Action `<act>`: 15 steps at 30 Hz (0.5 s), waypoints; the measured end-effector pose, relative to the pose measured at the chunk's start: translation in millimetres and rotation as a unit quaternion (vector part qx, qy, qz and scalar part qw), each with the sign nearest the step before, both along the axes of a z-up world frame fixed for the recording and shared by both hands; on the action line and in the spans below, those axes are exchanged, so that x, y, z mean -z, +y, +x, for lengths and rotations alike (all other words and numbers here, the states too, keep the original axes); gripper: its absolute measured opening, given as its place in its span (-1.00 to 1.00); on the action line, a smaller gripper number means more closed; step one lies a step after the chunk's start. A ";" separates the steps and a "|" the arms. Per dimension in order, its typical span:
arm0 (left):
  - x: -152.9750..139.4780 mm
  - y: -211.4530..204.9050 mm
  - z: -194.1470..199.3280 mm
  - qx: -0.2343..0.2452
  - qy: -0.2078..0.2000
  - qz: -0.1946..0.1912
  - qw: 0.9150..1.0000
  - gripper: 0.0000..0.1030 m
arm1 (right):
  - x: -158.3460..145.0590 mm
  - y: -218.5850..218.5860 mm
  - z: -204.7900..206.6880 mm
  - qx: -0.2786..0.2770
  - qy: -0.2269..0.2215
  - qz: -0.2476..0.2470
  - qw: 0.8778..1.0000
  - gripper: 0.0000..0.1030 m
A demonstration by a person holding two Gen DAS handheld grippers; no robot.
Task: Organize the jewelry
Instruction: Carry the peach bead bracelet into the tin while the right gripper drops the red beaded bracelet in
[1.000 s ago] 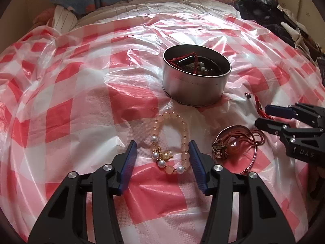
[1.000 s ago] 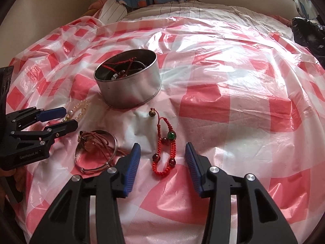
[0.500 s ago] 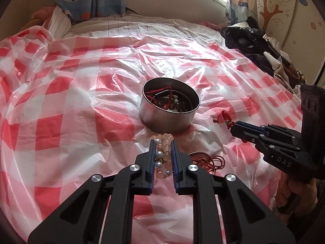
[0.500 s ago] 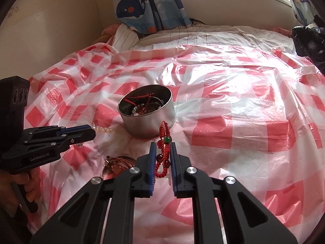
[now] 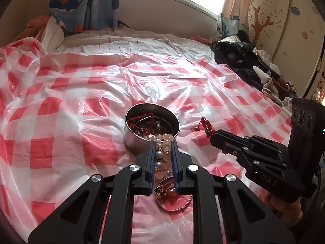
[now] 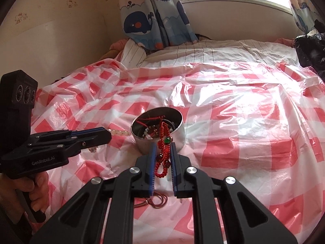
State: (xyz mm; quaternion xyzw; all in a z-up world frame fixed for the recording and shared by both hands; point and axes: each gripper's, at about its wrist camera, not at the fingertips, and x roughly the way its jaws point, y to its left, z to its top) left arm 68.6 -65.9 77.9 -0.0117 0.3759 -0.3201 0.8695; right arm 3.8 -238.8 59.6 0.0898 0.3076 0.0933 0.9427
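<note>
In the left wrist view my left gripper (image 5: 162, 143) is shut on a pink and pearl bead bracelet (image 5: 161, 156), held above the sheet just short of the round metal tin (image 5: 134, 140). The tin holds several bead and red cord pieces. A silver bangle with a red cord pendant (image 5: 172, 195) lies on the sheet under my fingers. In the right wrist view my right gripper (image 6: 162, 145) is shut on a red woven bracelet (image 6: 162, 154) with a green bead, in front of the tin (image 6: 179, 140). The left gripper (image 6: 106, 135) shows at left, beads (image 6: 119, 132) sticking out.
A red and white checked plastic sheet (image 5: 71, 109) covers the bed. A heap of dark clothes (image 5: 243, 61) lies at its right edge. Whale-print curtains (image 6: 154, 16) and striped bedding (image 6: 203, 50) are at the far end, a wall to the left. A hand (image 6: 38, 189) grips the left handle.
Both grippers have closed, the left on the bead bracelet and the right on the red woven one, and lifted them off the sheet. Both views have tilted up towards the window.
</note>
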 end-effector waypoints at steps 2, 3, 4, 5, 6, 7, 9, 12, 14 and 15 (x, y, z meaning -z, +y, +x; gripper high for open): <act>-4.7 -3.3 3.2 0.001 -0.006 -0.002 1.000 -0.74 | -5.5 1.5 3.4 -0.002 -0.013 0.004 1.000 -0.73; -7.0 -4.5 4.9 0.000 -0.008 -0.004 1.000 -0.74 | -7.6 2.1 6.2 -0.003 -0.016 0.006 1.000 -0.73; -9.5 -5.4 7.3 -0.001 -0.010 -0.008 1.000 -0.74 | -9.4 3.1 9.5 -0.004 -0.020 0.008 1.000 -0.73; -11.8 -6.0 10.3 -0.002 -0.012 -0.011 1.000 -0.74 | -10.9 4.1 11.9 -0.005 -0.022 0.007 1.000 -0.73; -13.7 -6.6 13.5 -0.004 -0.014 -0.014 1.000 -0.74 | -11.7 5.2 14.1 -0.006 -0.024 0.006 1.000 -0.73; -15.4 -7.1 16.9 -0.005 -0.015 -0.016 1.000 -0.74 | -12.2 6.5 16.8 -0.007 -0.024 0.005 1.000 -0.73; -17.2 -7.4 23.1 -0.008 -0.015 -0.024 1.000 -0.74 | -12.2 8.6 21.1 -0.010 -0.024 0.003 1.000 -0.73; -16.5 -6.3 31.2 -0.012 -0.010 -0.034 0.999 -0.74 | -13.3 10.4 27.4 -0.012 -0.026 0.002 1.000 -0.73; -14.6 -6.3 36.0 -0.014 -0.007 -0.040 0.999 -0.74 | -14.9 12.0 34.2 -0.013 -0.028 0.000 1.000 -0.73; -13.9 -6.9 38.4 -0.015 -0.006 -0.042 0.999 -0.74 | -15.8 13.4 37.8 -0.013 -0.030 -0.001 0.999 -0.73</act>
